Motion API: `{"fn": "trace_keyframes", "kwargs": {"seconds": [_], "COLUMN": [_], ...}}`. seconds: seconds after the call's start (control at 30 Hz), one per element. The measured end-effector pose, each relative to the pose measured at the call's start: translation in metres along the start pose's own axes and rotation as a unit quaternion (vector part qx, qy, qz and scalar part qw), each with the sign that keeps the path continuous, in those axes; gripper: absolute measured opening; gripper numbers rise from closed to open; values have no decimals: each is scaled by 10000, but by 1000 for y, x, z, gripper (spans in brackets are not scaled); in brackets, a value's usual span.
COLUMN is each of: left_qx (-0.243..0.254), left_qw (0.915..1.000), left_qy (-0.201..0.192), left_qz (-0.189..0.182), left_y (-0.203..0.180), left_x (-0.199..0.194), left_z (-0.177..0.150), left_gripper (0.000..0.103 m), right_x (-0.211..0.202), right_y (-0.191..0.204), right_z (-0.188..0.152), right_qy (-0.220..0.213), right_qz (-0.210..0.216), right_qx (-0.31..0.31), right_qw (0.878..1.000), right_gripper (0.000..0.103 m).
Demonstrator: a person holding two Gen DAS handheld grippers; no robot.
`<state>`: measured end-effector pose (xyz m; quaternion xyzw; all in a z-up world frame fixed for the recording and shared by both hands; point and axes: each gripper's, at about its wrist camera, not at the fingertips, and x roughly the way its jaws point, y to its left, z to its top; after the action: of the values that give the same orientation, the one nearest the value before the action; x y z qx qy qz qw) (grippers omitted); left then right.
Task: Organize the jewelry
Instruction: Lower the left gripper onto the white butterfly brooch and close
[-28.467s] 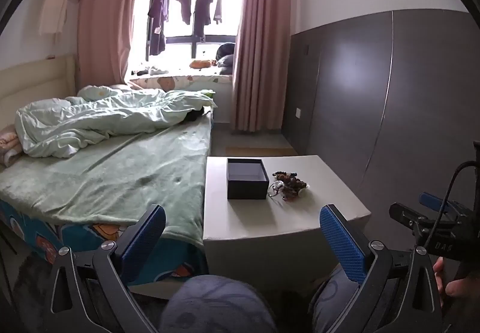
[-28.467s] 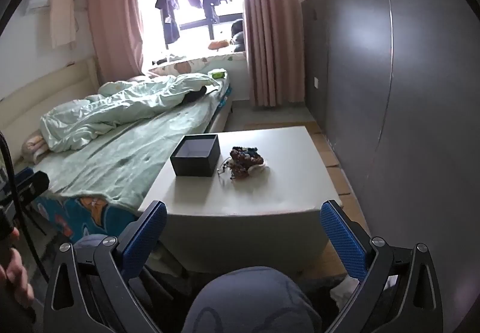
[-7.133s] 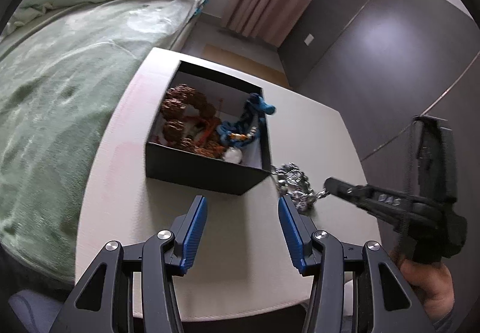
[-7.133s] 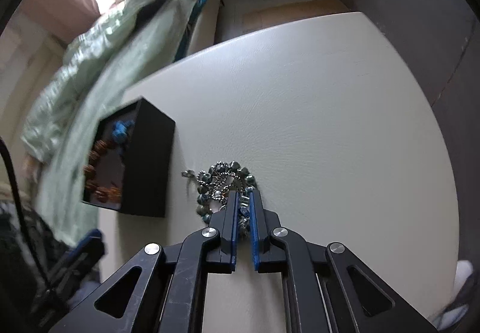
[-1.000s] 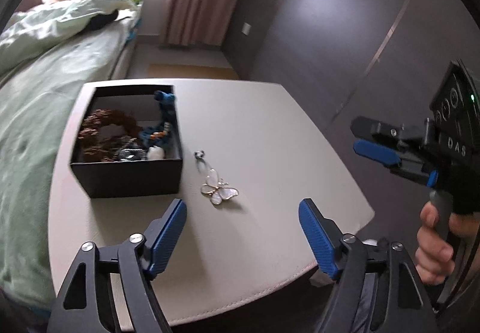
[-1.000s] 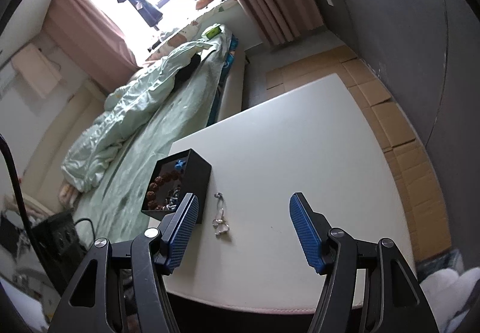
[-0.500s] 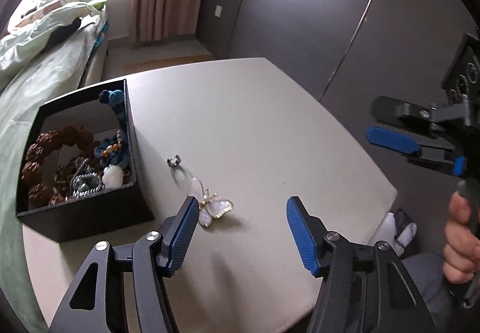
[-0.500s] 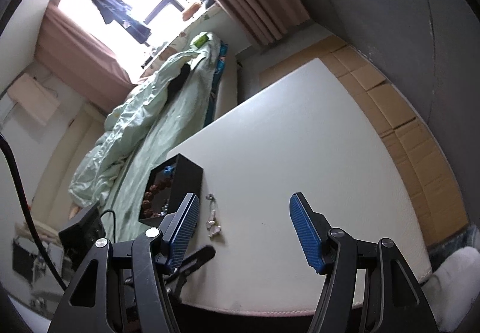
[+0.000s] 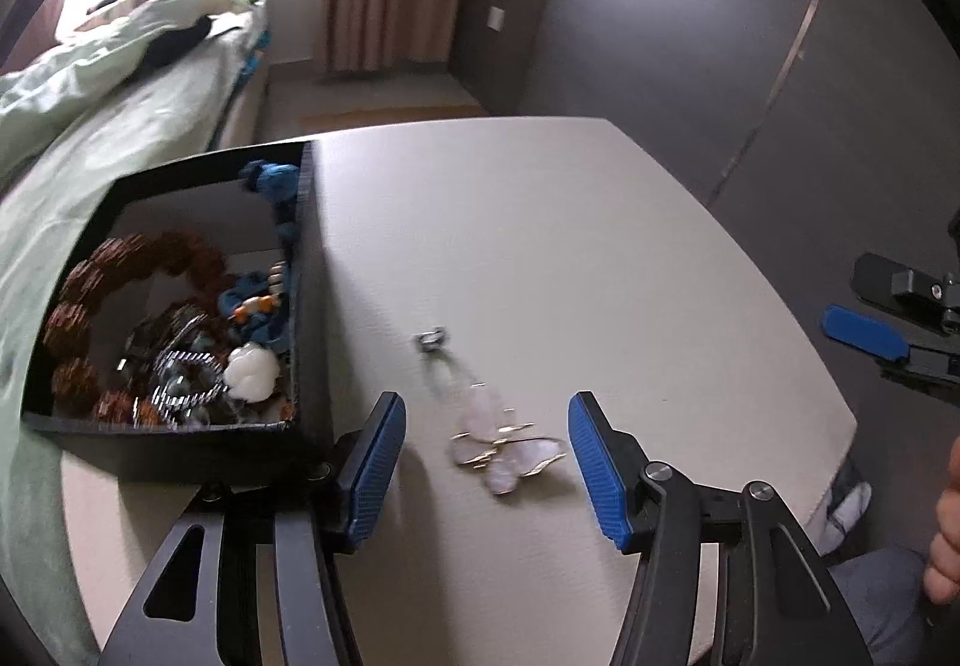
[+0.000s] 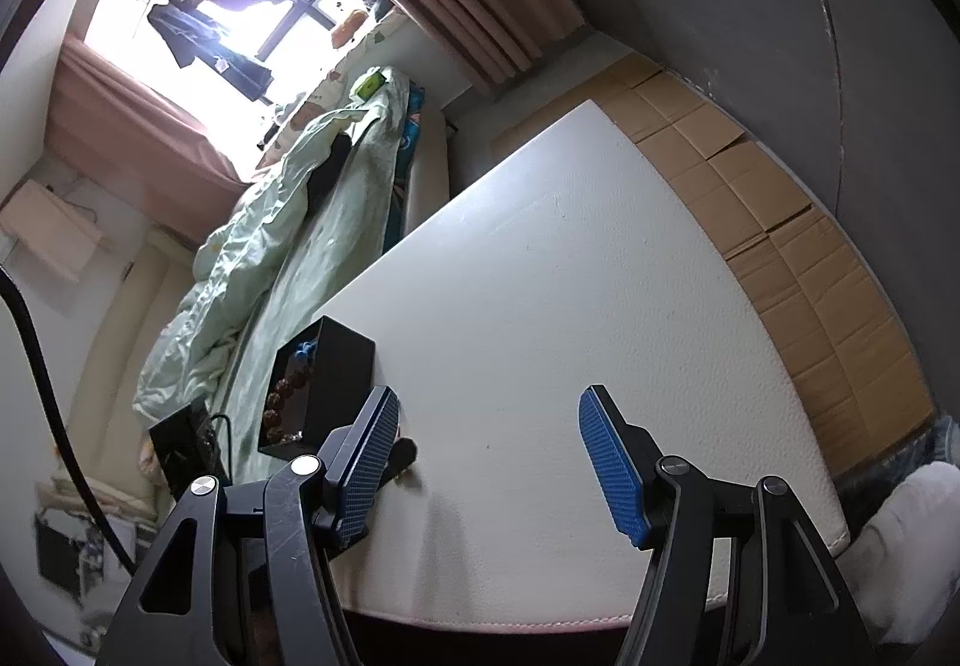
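Observation:
A butterfly pendant on a thin chain (image 9: 504, 450) lies on the white table (image 9: 540, 258), right of the black box (image 9: 312, 306). The box holds brown bead bracelets, blue beads and silver pieces. My left gripper (image 9: 480, 462) is open, low over the table, with the butterfly between its blue fingers. My right gripper (image 10: 486, 462) is open and empty, held off the table's near right side; it also shows at the right edge of the left wrist view (image 9: 864, 330). In the right wrist view the box (image 10: 336, 384) stands left of my fingers.
A bed with a green quilt (image 9: 90, 84) runs along the table's left side. Dark wall panels (image 9: 720, 36) stand to the right. Flattened cardboard (image 10: 780, 222) covers the floor past the table's right edge. Curtains and a window lie beyond.
My left gripper has moved forward and down over the butterfly pendant, which now sits between its fingers. My right gripper has tilted and drawn back a little, still open.

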<state>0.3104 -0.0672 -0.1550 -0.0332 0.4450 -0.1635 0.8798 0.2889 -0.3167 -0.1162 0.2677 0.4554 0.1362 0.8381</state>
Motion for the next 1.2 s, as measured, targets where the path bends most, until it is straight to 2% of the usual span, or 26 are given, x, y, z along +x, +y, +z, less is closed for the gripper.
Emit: {"fn": "trace_keyframes", "kwargs": {"seconds": [0.17,0.23,0.5,0.73,0.8,1.1,1.2], "left_qx": [-390,-491,264,658,755,837,864], "left_qw": [9983,9975,9991,9975,9969,9963,9961], "left_qy": [-374,-503,-127,163,227,209,185], "left_qz": [225,113,-312,-187,-49,59,77], "left_y": [25,31,-8,-16,-16,-15,-14], "left_x": [-20,-28,-14,-4,1,12,14], "left_z": [-3,-2,-3,-10,-9,3,6], "left_gripper": [59,60,60,60,60,59,54], "right_x": [3,3,3,3,4,6,7], "right_y": [1,1,1,0,0,1,0], "right_z": [1,0,2,1,2,1,0], "right_qy": [58,78,105,96,106,117,138], "right_qz": [30,39,64,88,105,116,119], "right_qx": [-36,-53,-50,-2,20,37,70], "right_qw": [10000,9999,9999,9999,9999,9999,9998], "right_gripper": [64,64,64,64,64,64,64]}}
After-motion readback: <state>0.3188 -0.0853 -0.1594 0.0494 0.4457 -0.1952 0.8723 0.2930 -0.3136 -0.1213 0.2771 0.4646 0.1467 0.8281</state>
